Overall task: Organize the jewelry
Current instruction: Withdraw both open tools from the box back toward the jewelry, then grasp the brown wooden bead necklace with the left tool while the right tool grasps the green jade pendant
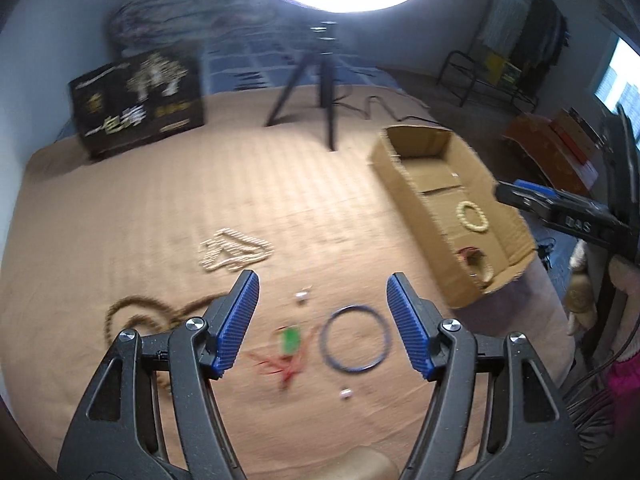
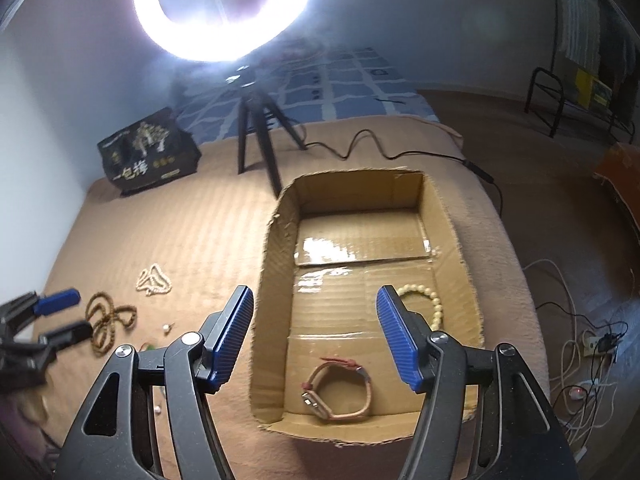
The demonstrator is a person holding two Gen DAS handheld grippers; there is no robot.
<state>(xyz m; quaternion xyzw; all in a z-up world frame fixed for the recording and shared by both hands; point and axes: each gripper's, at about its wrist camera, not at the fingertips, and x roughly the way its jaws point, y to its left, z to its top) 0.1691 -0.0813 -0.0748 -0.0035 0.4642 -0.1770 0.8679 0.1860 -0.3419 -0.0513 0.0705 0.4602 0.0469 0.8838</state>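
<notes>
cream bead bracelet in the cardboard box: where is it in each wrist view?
Left wrist: cream bead bracelet at right of centre, lying on the cardboard box floor, beyond the watch.
Right wrist: bracelet just right of centre, partly hidden behind the right gripper's right finger.
Shared landmark: black tripod behind the box.

A glaring white ring lamp [image 2: 228,8] blows out overhead, hazing the dim wall. The left view smears with motion blur; fisheye bends both edges.
</notes>
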